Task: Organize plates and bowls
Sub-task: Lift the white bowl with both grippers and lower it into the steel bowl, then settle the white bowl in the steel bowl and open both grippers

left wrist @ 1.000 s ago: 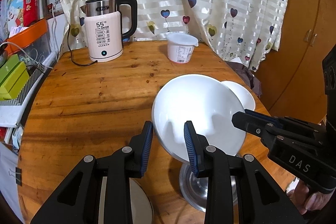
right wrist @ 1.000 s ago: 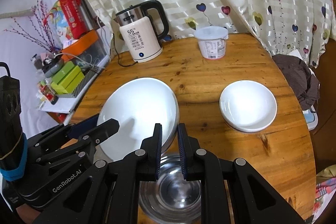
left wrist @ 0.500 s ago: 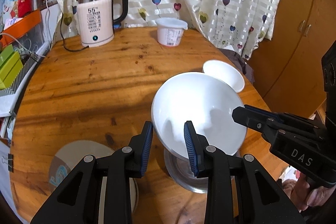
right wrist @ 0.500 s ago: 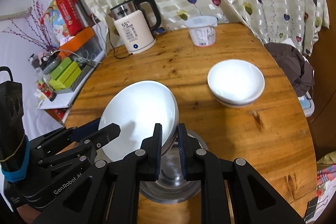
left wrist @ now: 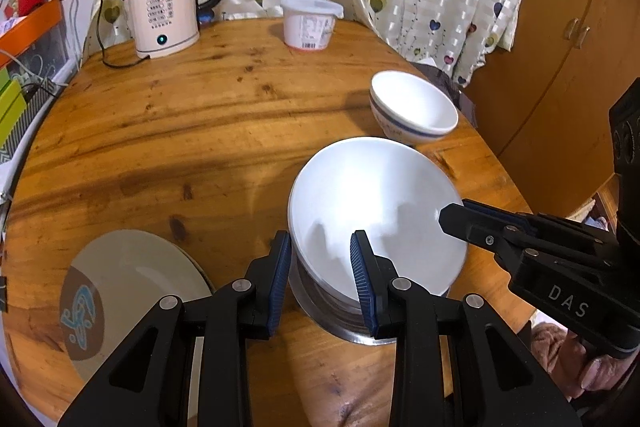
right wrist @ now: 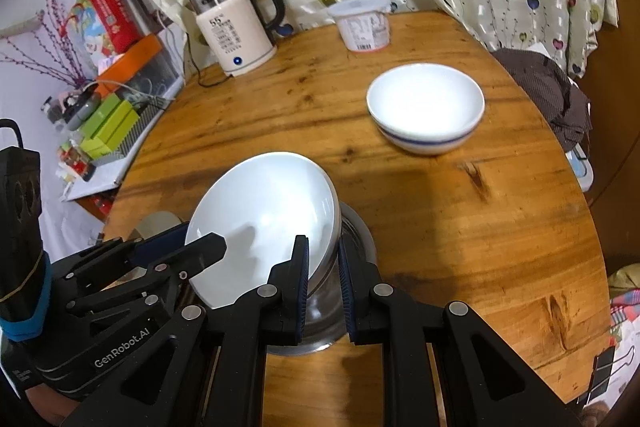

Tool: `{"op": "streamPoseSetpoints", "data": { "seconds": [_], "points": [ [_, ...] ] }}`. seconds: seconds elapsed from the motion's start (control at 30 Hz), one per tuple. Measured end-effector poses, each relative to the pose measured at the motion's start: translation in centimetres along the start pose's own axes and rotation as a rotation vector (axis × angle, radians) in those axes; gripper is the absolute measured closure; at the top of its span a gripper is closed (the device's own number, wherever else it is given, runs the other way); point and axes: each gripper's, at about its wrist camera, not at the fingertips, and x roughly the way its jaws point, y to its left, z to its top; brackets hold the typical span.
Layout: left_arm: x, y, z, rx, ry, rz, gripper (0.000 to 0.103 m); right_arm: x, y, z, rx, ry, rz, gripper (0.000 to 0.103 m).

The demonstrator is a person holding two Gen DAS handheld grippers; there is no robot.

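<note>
A large white bowl (left wrist: 376, 211) hangs tilted between my two grippers, its lower edge resting in a steel bowl (left wrist: 332, 319) on the wooden table. My left gripper (left wrist: 320, 267) is shut on the bowl's near left rim. In the right wrist view the same white bowl (right wrist: 264, 211) leans over the steel bowl (right wrist: 356, 235), and my right gripper (right wrist: 323, 267) is shut on its right rim. Each gripper shows in the other's view: the right gripper (left wrist: 460, 219) and the left gripper (right wrist: 212, 247).
A white bowl with a blue band (right wrist: 426, 107) stands at the table's right side. A cream plate with a blue pattern (left wrist: 128, 291) lies near the left front edge. At the back stand a kettle (left wrist: 168, 11) and a white tub (left wrist: 308, 23).
Both grippers have come down and nearer with the white bowl, which now sits lower, against the steel bowl. The cream plate has come into the left wrist view.
</note>
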Motion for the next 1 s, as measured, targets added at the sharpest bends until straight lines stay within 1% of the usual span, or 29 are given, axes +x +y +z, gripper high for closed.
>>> {"op": "streamPoseSetpoints", "data": {
  "seconds": [0.6,1.0],
  "points": [
    [1.7,-0.4,-0.6,0.004,0.066,0.002,0.071,1.4,-0.9,-0.7,0.009,0.058,-0.018,0.088],
    [1.7,-0.6,-0.6,0.009,0.065,0.003,0.071,1.6,-0.9,-0.8,0.002,0.064,-0.018,0.084]
  ]
}}
